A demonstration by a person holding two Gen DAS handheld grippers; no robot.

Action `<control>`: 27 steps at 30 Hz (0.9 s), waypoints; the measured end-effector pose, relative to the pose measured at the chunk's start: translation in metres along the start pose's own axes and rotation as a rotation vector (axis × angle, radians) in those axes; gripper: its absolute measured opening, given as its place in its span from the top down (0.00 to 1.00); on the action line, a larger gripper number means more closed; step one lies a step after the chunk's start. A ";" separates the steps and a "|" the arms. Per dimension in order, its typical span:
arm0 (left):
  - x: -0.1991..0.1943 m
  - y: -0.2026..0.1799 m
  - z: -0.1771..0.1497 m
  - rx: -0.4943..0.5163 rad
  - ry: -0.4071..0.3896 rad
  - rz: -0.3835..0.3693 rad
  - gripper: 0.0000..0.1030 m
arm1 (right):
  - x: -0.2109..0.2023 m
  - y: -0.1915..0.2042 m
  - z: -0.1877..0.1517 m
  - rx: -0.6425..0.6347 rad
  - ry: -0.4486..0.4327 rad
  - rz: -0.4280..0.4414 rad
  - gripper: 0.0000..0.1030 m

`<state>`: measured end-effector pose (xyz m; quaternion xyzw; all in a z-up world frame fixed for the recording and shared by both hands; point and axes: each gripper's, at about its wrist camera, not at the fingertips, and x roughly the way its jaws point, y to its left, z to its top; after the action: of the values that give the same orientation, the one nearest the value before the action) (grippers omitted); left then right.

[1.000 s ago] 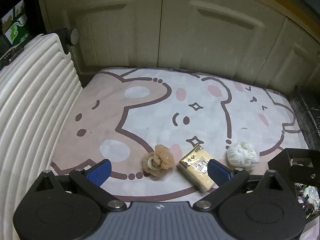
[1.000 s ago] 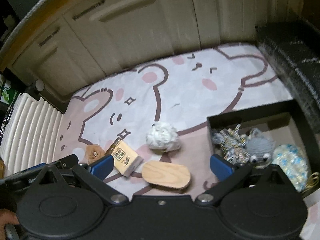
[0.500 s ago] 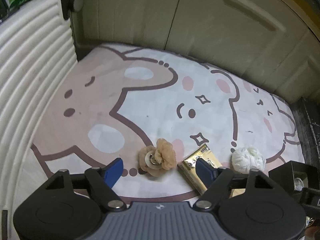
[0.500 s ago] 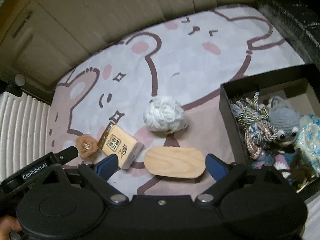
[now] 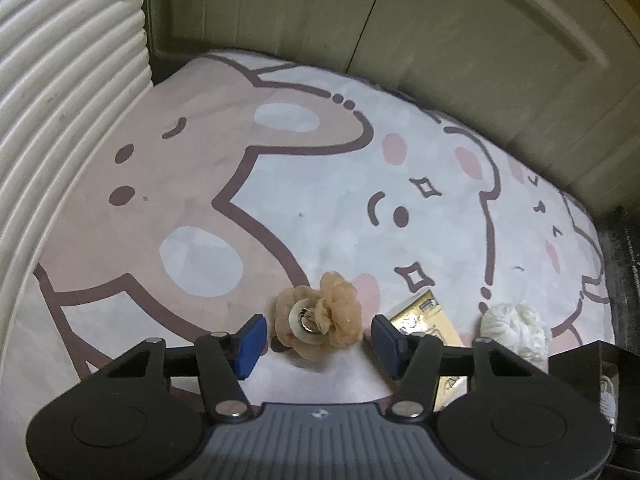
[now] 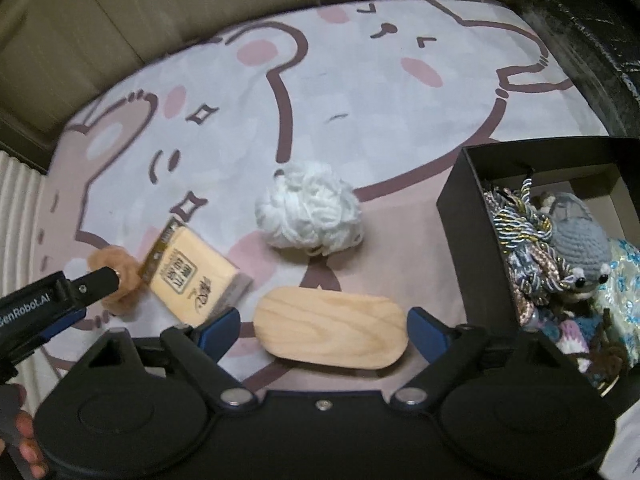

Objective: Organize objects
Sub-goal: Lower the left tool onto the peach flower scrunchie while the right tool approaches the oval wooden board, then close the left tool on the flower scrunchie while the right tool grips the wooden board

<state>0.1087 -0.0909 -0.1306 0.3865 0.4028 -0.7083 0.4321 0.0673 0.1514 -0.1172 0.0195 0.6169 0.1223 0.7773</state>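
Observation:
A peach fabric flower with a metal ring (image 5: 320, 315) lies on the cartoon mat, between the blue pads of my left gripper (image 5: 318, 340). Its jaws are closing and the pads stand just clear of the flower on both sides. An oval wooden block (image 6: 331, 333) lies between the fingers of my right gripper (image 6: 324, 334), whose jaws are also closing; small gaps remain at both ends. A yellow tissue pack (image 6: 192, 270) and a white yarn ball (image 6: 310, 214) lie near. In the right wrist view the left gripper's finger (image 6: 98, 280) reaches the flower (image 6: 116, 276).
A black box (image 6: 460, 188) at the right holds tassels, a grey crochet toy (image 6: 580, 240) and other soft items. A white ribbed suitcase (image 5: 60, 80) borders the mat on the left. Beige cabinet doors (image 5: 460, 40) stand behind. A hand (image 6: 24, 440) shows at the lower left.
Both grippers have sunk toward the mat and narrowed. The left one now brackets the flower; the right one has moved over the wooden block, which sits between its fingers.

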 end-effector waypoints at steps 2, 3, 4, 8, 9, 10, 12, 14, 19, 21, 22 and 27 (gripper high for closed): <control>0.005 0.001 0.001 -0.001 0.009 0.005 0.46 | 0.003 0.001 0.001 0.011 0.001 -0.022 0.12; 0.007 0.001 0.001 -0.004 0.013 0.007 0.46 | 0.005 0.002 0.002 0.012 0.002 -0.029 0.11; 0.009 0.002 0.001 -0.009 0.016 0.008 0.47 | 0.006 0.002 0.002 0.019 0.002 -0.033 0.10; 0.017 0.003 0.003 -0.031 0.026 -0.004 0.49 | 0.012 0.002 0.004 0.020 0.017 -0.037 0.12; 0.019 0.003 0.003 -0.034 0.027 -0.005 0.50 | 0.013 0.002 0.004 0.022 0.019 -0.035 0.12; 0.020 0.003 0.003 -0.036 0.028 -0.007 0.52 | 0.013 0.003 0.005 0.024 0.020 -0.035 0.12; 0.023 0.003 0.004 -0.044 0.031 -0.011 0.53 | 0.013 0.004 0.006 0.021 0.022 -0.038 0.12; 0.025 0.003 0.004 -0.049 0.035 -0.011 0.56 | 0.013 0.005 0.006 0.014 0.024 -0.039 0.12; 0.028 0.004 0.006 -0.058 0.045 -0.019 0.62 | 0.012 0.006 0.007 -0.013 0.025 -0.033 0.12; 0.027 0.004 0.006 -0.053 0.047 -0.021 0.63 | 0.010 0.008 0.007 -0.022 0.018 -0.041 0.22; 0.026 0.004 0.006 -0.054 0.045 -0.023 0.64 | 0.006 0.007 0.008 -0.024 -0.002 -0.053 0.30; 0.021 0.006 0.007 -0.046 0.039 -0.029 0.68 | 0.002 -0.003 0.010 0.019 -0.014 -0.045 0.39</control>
<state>0.1058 -0.1047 -0.1478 0.3843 0.4332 -0.6973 0.4225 0.0784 0.1499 -0.1176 0.0136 0.6127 0.0987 0.7840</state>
